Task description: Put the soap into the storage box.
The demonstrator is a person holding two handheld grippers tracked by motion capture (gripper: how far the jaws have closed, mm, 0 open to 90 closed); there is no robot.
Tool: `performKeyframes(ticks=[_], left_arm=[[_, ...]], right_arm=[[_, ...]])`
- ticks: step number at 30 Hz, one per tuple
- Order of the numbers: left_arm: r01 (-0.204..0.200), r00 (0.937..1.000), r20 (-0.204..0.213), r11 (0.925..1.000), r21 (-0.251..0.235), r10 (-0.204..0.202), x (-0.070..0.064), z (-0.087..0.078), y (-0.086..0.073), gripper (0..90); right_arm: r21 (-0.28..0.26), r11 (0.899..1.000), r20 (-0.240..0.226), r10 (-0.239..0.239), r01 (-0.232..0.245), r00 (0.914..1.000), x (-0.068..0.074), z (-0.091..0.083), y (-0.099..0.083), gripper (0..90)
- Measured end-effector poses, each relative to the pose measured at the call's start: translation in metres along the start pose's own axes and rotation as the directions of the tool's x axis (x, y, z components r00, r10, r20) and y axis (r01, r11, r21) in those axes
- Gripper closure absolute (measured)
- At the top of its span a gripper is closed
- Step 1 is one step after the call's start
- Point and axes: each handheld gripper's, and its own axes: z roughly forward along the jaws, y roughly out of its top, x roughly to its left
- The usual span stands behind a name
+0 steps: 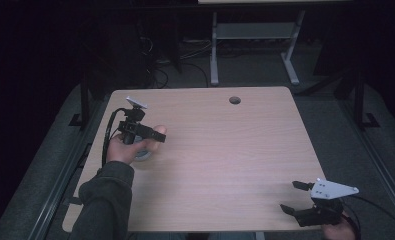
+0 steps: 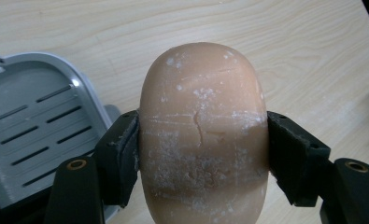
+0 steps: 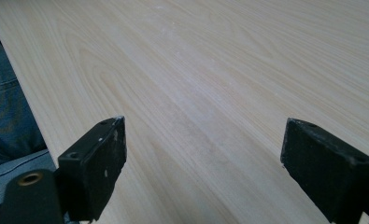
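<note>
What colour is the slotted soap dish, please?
Light grey plastic soap dish, clearest in the left gripper view.

A peach-coloured oval soap bar is sitting upright in the middle of the left gripper view, its smooth face carrying white powdery scuffs and a thin crack down the centre. A grey slotted soap dish is lying flat at the left edge of that frame, just beside the bar.
</note>
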Motion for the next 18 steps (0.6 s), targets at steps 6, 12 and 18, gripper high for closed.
performKeyframes(ticks=[6, 12, 18], left_arm=[[0.016, 0.9997, -0.017, 0.9999, -0.006, -0.016, 0.007, -0.005, 0.003, 32.4], [0.022, 0.9994, -0.027, 0.9998, -0.004, -0.022, 0.013, -0.008, 0.004, 32.5], [0.040, 0.9981, -0.045, 0.9991, -0.012, -0.041, 0.021, -0.011, 0.005, 32.4]], right_arm=[[-0.001, 1.000, 0.000, 0.001, -0.001, 1.0000, 0.000, 0.000, 0.000, 13.8], [-0.002, 1.000, 0.000, 0.001, -0.001, 1.0000, 0.000, 0.000, 0.000, 13.8], [-0.006, 1.000, 0.001, -0.004, 0.004, 1.0000, -0.001, 0.000, 0.000, 13.8]])
